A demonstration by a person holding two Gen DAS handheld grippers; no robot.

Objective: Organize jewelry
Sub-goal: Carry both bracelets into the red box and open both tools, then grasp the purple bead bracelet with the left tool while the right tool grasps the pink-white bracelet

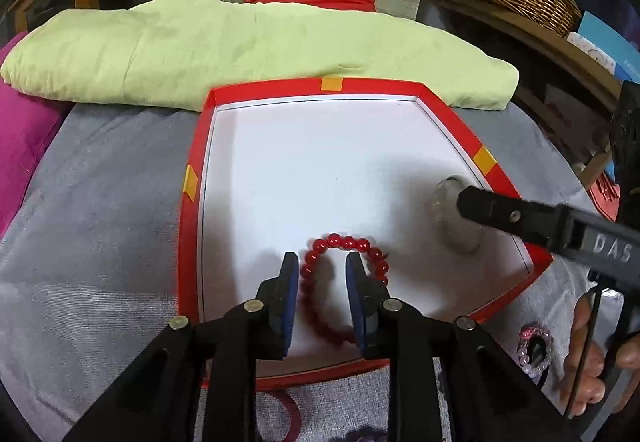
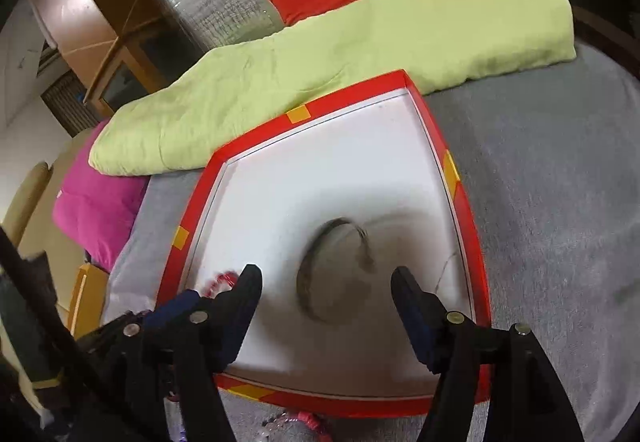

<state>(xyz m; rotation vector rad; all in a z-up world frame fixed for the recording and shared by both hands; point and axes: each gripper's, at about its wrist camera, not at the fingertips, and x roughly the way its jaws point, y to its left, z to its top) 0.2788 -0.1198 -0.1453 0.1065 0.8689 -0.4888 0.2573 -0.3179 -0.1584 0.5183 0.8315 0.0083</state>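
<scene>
Left wrist view: left gripper (image 1: pixel 322 262) is slightly spread, straddling the red bead bracelet (image 1: pixel 344 282) lying in the red tray (image 1: pixel 192 202), pads not squeezing it.

Right wrist view: right gripper (image 2: pixel 326 276) spread wide, blurry grey bracelet (image 2: pixel 332 270) between its fingers, ungripped.

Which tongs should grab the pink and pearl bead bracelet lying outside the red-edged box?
Right. The pink and pearl bead bracelet lies beside the right hand, and the right tongs gape empty; the left tongs straddle the red bead bracelet.
</scene>
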